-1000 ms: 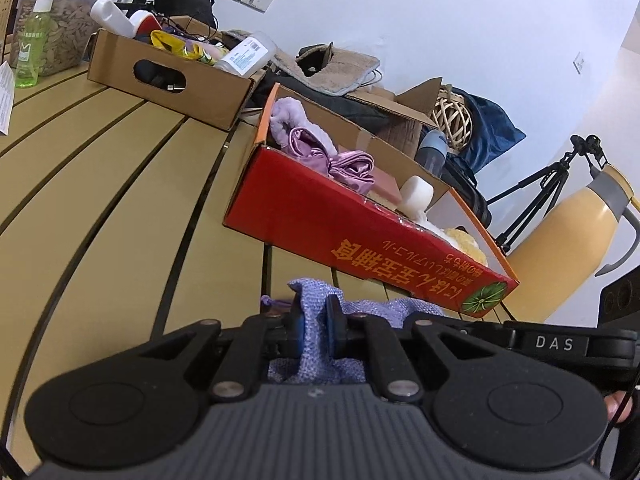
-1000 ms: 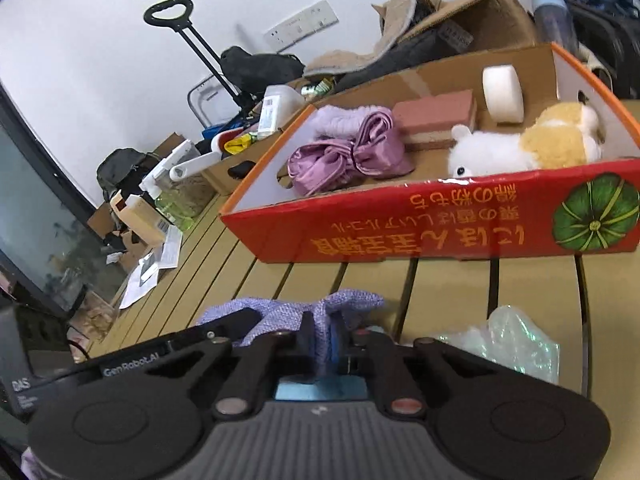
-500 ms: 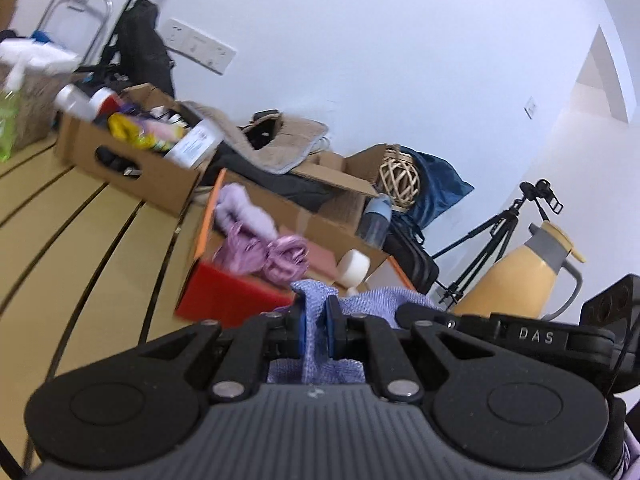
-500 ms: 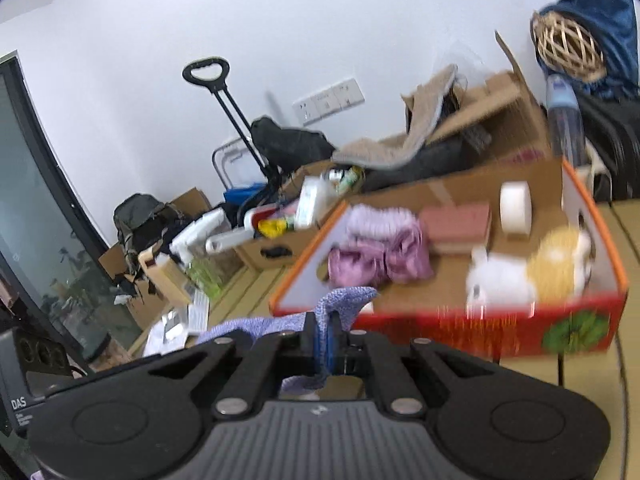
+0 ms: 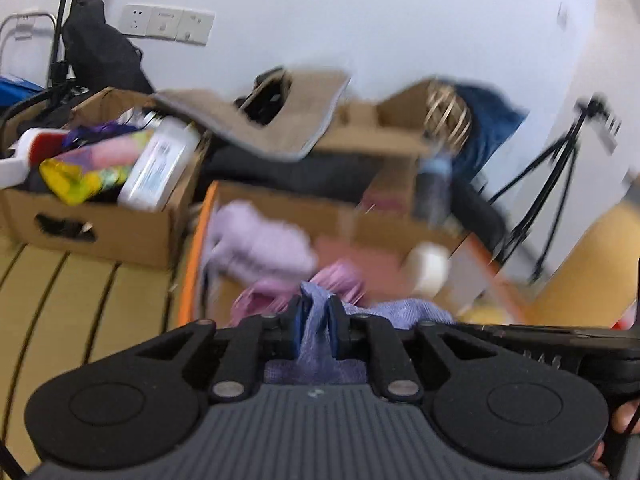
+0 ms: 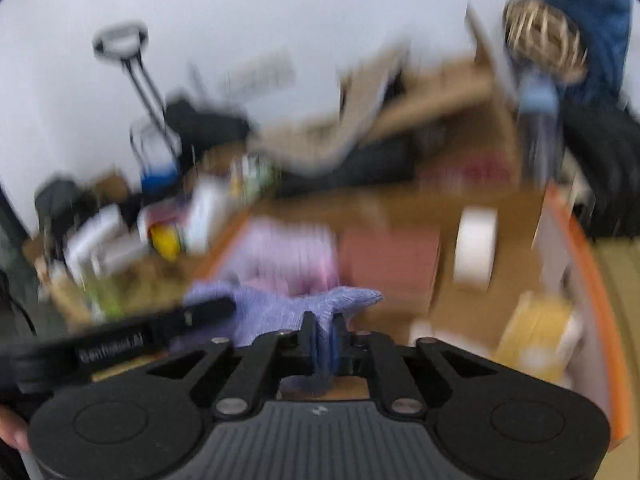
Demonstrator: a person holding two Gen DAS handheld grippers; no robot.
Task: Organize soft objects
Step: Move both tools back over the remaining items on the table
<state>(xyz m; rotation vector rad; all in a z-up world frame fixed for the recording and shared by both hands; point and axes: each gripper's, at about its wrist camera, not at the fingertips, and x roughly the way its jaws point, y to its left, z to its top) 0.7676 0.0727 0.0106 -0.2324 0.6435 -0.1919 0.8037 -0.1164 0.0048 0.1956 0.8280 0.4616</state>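
Note:
A blue-purple knitted cloth (image 5: 396,308) hangs stretched between both grippers, above the orange-rimmed cardboard box (image 5: 192,264). My left gripper (image 5: 316,312) has one end of it between its pads, and its jaws are opening. My right gripper (image 6: 324,328) pinches the other end of the cloth (image 6: 280,308), its jaws opening too. In the box lie a lilac fluffy piece (image 5: 260,240), pink satin fabric (image 5: 340,276), a white roll (image 6: 474,248), a pink block (image 6: 388,256) and a yellow-and-white plush toy (image 6: 532,332). Both views are blurred by motion.
A brown cardboard box (image 5: 100,224) full of bottles and packets stands left of the orange box on the slatted wooden table (image 5: 80,300). Behind are more cartons, dark bags and a wicker ball (image 6: 540,40). A tripod (image 5: 552,184) and a yellow jug (image 5: 592,264) stand at the right.
Both grippers lifted the cloth off the table and carried it forward over the orange box. The box's red front has dropped out of sight, and the gap between each pair of pads looks slightly wider.

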